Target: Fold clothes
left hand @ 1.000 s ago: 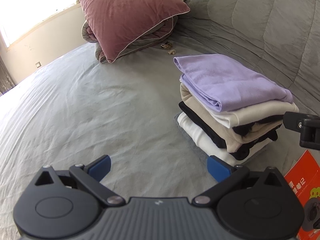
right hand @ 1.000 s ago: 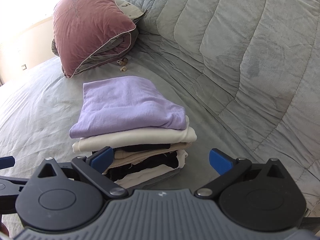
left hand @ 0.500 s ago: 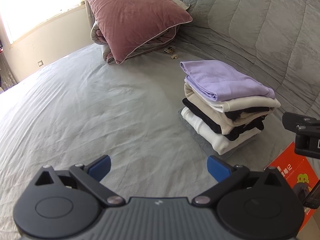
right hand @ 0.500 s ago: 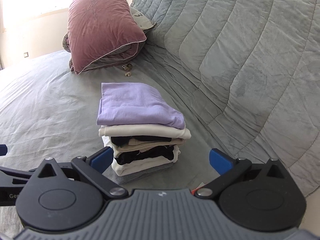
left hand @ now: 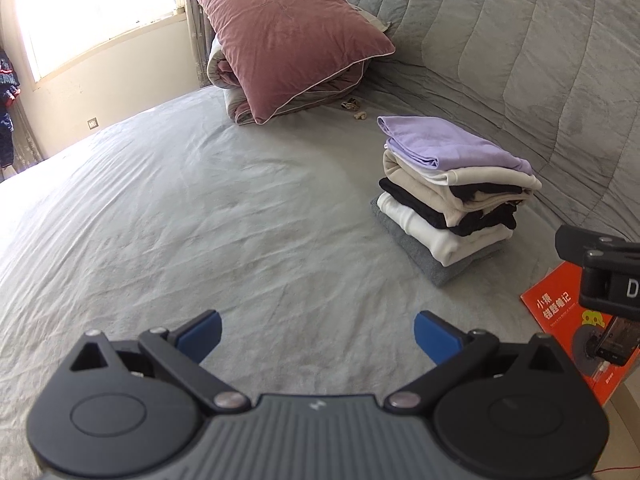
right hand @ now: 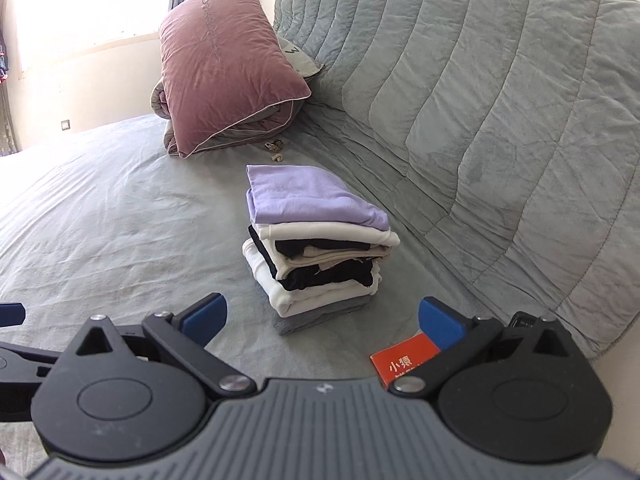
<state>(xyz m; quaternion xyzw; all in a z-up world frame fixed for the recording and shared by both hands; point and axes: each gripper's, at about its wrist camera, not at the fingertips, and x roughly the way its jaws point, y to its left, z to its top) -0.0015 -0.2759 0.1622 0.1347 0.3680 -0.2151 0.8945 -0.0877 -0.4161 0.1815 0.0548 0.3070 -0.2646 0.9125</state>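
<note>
With both the left gripper [left hand: 318, 332] and right gripper [right hand: 322, 318] spread wide and empty, the folded stack [right hand: 316, 248] sits on the bed [left hand: 200, 208] beside the quilt [right hand: 480, 120], and its uneven, overhanging layers could topple if nudged.

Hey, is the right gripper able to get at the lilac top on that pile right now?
Probably yes: the right gripper is open and empty, and only bare bedsheet lies between it and the lilac top.
</note>
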